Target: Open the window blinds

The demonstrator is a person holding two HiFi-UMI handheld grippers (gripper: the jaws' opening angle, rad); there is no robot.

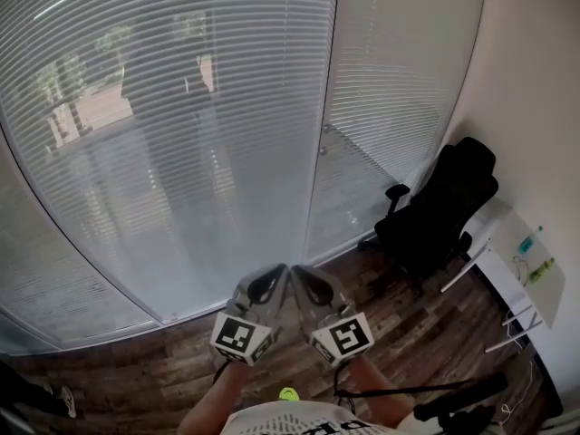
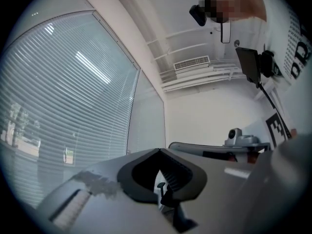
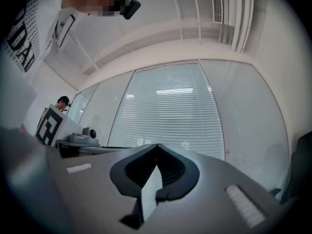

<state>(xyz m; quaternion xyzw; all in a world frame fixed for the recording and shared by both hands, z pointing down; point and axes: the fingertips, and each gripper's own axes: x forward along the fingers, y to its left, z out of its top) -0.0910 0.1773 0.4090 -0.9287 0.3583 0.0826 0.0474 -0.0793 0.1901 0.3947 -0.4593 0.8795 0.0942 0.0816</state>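
White slatted blinds cover the large curved window panel ahead, and a second blind covers the panel to its right. The slats hang lowered, with the outdoors showing dimly through them. Two small round knobs sit on the frame between the panels. My left gripper and right gripper are held side by side low in the head view, short of the glass, tips almost touching. Both are shut with nothing in them. The left gripper view shows the blinds beyond the gripper. The right gripper view shows blinds past the gripper.
A black office chair stands on the wooden floor to the right of the window. A white desk sits against the right wall. Another person shows far off in the right gripper view.
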